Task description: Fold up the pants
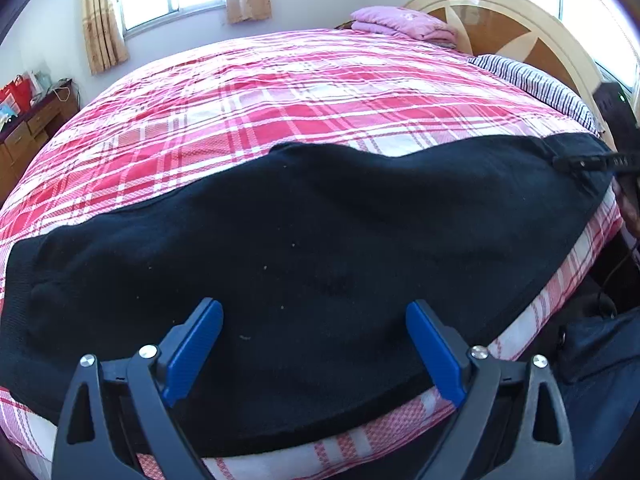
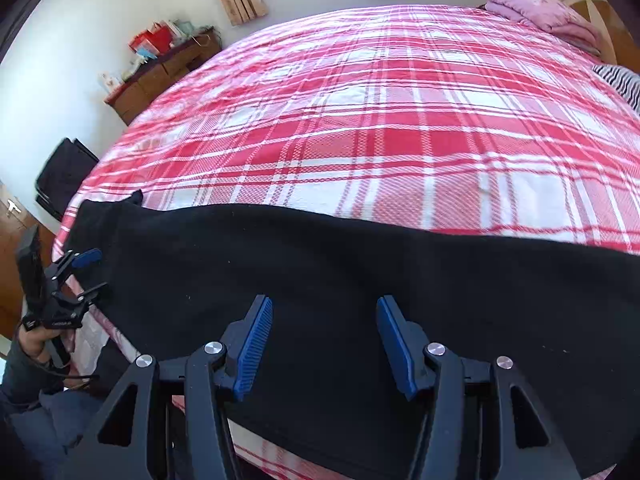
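Pants: the black pants (image 1: 320, 248) lay flat along the near edge of the bed (image 1: 280, 92), stretched lengthwise from the bed's left near corner toward the headboard end, with a strip of the plaid cover showing between them and the edge.
Fold state: they looked already laid leg on leg as one long band; whether two layers lay there could not be told for certain, since the dark cloth hid its seams.
Left gripper: the left gripper (image 1: 314, 352) hung over the middle of the band with its blue pads wide apart, holding nothing.
Right gripper: the right gripper (image 2: 324, 344) likewise stood spread over the cloth, empty, near the band's near hem.
Cross view: in the left view the right tool reached in at the headboard end of the pants; in the right view the left tool sat at the cuff end by the bed's left near corner.
Step in hand: judged as the pause before a crosswise fold.
Next move: each tool probably needs to drop to a corner of one end, pinch both layers, and carry that end over to the other.
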Tool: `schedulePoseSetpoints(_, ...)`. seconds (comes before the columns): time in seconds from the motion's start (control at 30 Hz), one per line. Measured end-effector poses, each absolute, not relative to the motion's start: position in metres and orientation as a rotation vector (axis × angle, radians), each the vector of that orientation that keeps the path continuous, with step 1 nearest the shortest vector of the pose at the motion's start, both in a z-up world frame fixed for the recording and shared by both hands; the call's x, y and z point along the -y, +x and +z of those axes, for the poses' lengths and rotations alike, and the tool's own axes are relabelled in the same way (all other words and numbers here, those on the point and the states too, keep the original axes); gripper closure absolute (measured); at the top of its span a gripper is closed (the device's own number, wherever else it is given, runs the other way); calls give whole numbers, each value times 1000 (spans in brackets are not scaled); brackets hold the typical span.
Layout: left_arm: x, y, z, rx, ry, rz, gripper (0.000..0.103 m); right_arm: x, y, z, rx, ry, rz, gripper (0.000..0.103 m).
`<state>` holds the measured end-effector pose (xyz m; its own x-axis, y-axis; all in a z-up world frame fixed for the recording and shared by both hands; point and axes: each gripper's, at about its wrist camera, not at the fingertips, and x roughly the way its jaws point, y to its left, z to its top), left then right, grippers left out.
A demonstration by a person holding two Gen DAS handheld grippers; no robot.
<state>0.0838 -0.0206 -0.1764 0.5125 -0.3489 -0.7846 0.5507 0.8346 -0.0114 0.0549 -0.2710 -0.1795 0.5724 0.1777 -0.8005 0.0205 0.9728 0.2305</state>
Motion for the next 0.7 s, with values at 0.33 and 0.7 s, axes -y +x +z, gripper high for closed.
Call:
schedulePoseSetpoints(0.33,63,89,-158,-856,295,-587,7,288,32,-155,-874,169,-16,47)
schedulePoseSetpoints(0.7,131,91,-141,-801,243,-705,7,430,-65,-99,-660,395,-349,47)
